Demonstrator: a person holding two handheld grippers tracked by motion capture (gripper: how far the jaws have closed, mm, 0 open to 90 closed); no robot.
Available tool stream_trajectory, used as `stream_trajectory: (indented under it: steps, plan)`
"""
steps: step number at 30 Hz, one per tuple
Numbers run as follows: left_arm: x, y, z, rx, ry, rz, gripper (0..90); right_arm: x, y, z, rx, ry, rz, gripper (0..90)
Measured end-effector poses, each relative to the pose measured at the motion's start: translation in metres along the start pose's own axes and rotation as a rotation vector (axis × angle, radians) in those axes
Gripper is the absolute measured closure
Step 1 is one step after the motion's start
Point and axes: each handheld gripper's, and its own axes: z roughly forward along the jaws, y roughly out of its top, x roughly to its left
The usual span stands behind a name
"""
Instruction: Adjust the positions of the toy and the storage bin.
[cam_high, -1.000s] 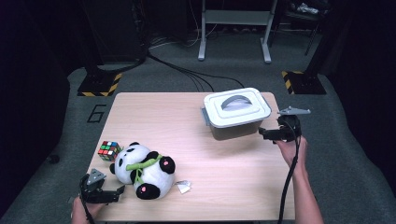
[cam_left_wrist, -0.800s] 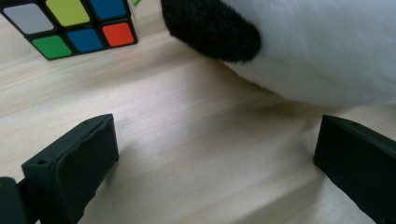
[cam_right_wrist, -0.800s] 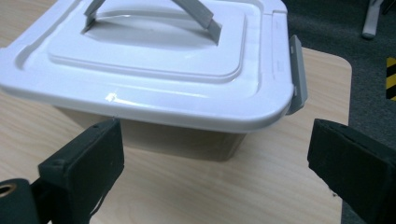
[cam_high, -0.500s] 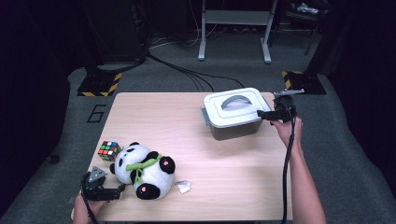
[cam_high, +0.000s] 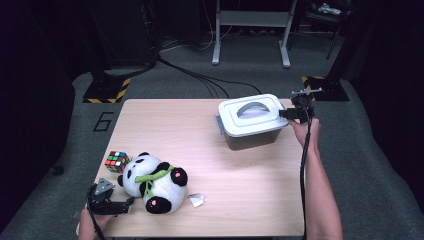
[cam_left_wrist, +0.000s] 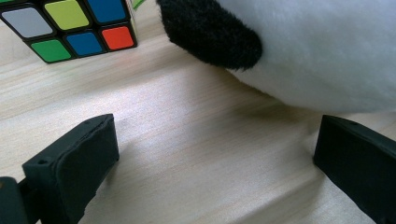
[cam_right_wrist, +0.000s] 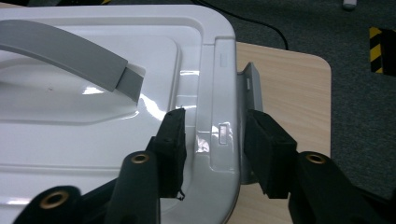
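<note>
A grey box with a white lid (cam_high: 250, 120) and a grey handle stands at the table's far right. My right gripper (cam_high: 295, 112) is at its right end. Its jaws have just been closing and now pinch the lid's rim (cam_right_wrist: 219, 93): one pad on the lid top, the other on the grey side latch (cam_right_wrist: 250, 88). A plush panda (cam_high: 152, 182) lies near the front left. My left gripper (cam_high: 117, 205) rests on the table beside it, open, with bare wood between its jaws (cam_left_wrist: 217, 135). The panda's white body (cam_left_wrist: 317, 51) lies just past the jaws.
A colour cube (cam_high: 116, 161) sits left of the panda, close to the table's left edge, and shows ahead of the left jaws (cam_left_wrist: 70, 23). A small crumpled white wrapper (cam_high: 196, 199) lies right of the panda. The wooden table (cam_high: 175, 130) has free room in its middle.
My right gripper moved away from me along the table's right side to the box's end and closed on the lid's rim. The left gripper stayed put.
</note>
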Motion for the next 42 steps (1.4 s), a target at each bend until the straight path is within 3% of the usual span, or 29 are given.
stream_trajectory:
  steps: [3,7,11,23,35,39,40,42]
  plan:
    - [0.0,0.0,0.0,0.001,0.001,0.0,0.0,-0.001,-0.001,-0.001,-0.003,-0.006,0.002,65.2]
    - [0.0,0.0,0.0,0.0,0.0,-0.001,0.0,-0.003,-0.004,-0.004,0.003,0.012,0.02,65.5]
    - [0.0,0.0,0.0,0.0,0.001,0.0,0.0,0.0,-0.005,-0.008,0.019,-0.001,0.04,65.6]
    - [0.0,0.0,0.0,0.0,0.001,0.0,0.0,0.027,-0.018,-0.02,0.034,0.004,0.032,64.8]
    - [0.0,0.0,0.0,0.0,0.001,0.0,0.0,0.061,-0.032,-0.029,0.029,0.052,0.012,62.6]
    - [0.0,0.0,0.0,0.0,0.001,0.0,0.0,0.067,-0.034,-0.029,0.028,0.072,-0.003,61.6]
    - [0.0,0.0,0.0,0.0,0.001,-0.001,0.0,0.065,-0.034,-0.029,0.016,0.076,-0.023,61.4]
    - [0.0,0.0,0.0,0.0,0.001,-0.001,0.0,0.061,-0.035,-0.029,-0.02,0.087,-0.012,60.1]
